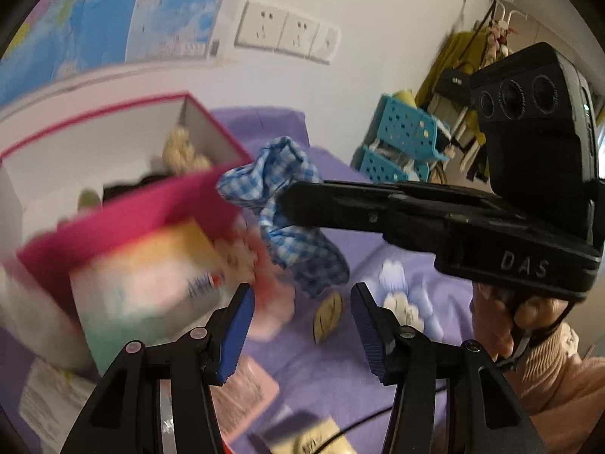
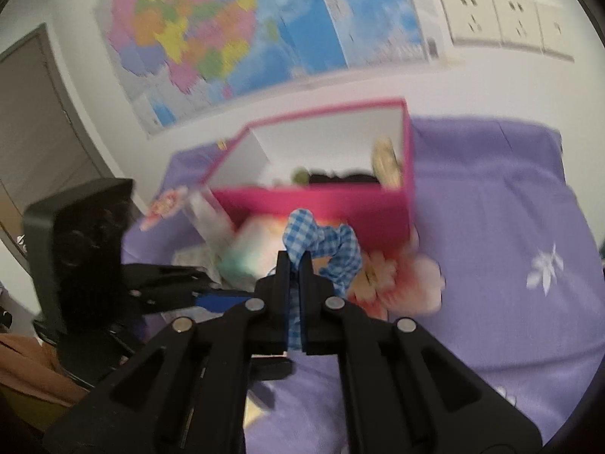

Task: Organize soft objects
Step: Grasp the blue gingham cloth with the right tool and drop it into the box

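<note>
Your left gripper [image 1: 302, 295] sits low in front of the pink box [image 1: 124, 223], jaws apart and holding nothing. Your right gripper [image 2: 294, 261] reaches level toward that box, clamped on one blue gingham cloth [image 2: 321, 242] lifted just short of its near wall. Inside the box, one tan plush [image 2: 385, 162] leans in the corner.

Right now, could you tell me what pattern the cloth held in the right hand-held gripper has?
Blue-and-white gingham check on the soft cloth, clearest in the left wrist view.
</note>
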Demonstrator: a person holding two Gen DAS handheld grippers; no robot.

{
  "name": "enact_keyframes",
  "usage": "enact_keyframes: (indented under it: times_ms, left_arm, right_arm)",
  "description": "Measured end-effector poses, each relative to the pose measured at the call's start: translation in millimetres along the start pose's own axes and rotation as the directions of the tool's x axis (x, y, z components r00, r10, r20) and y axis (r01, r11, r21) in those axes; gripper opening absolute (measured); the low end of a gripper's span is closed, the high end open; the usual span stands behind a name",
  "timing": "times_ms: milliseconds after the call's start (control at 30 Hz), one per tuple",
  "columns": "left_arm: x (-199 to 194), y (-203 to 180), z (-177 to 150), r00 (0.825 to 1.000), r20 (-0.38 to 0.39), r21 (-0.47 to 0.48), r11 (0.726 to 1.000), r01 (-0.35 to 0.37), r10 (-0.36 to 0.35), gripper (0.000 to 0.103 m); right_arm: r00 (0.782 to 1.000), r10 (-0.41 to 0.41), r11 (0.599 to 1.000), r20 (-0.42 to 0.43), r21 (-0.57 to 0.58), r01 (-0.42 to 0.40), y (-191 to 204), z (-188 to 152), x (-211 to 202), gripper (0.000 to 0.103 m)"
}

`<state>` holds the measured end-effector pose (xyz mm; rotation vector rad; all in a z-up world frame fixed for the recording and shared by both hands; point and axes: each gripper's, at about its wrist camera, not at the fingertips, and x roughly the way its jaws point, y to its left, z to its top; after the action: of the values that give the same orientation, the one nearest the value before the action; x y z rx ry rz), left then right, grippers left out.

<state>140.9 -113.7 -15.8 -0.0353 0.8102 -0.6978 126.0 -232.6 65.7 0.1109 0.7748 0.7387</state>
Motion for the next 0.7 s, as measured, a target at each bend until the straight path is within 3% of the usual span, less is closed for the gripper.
enact_keyframes:
  times_ms: [300, 533, 700]
  left_arm:
    - [-8.3, 27.9, 54.6, 0.997, 0.062, -0.052, 0.998, -0.042, 0.046, 0.031]
    - [5.9, 49.1, 82.2, 0.994, 0.046, -0.113, 0.989, -0.091, 0.097, 0.03]
    - [17.6, 62.9, 79.3, 0.99, 0.003, -0.157, 0.978, -0.136, 0.138, 0.032]
  right_arm:
    - [0.998, -0.01, 0.998, 0.068, -0.055, 0.014, -1.1, 53.2, 20.1, 0.005]
    - [0.995, -0.073, 0.995, 0.062, -0.056, 0.076, -16.9, 78.5, 48.7, 0.005]
    - [0.991, -0.133, 0.989, 0.013, -0.07, 0.134, -27.8, 83.3, 76.3, 0.007]
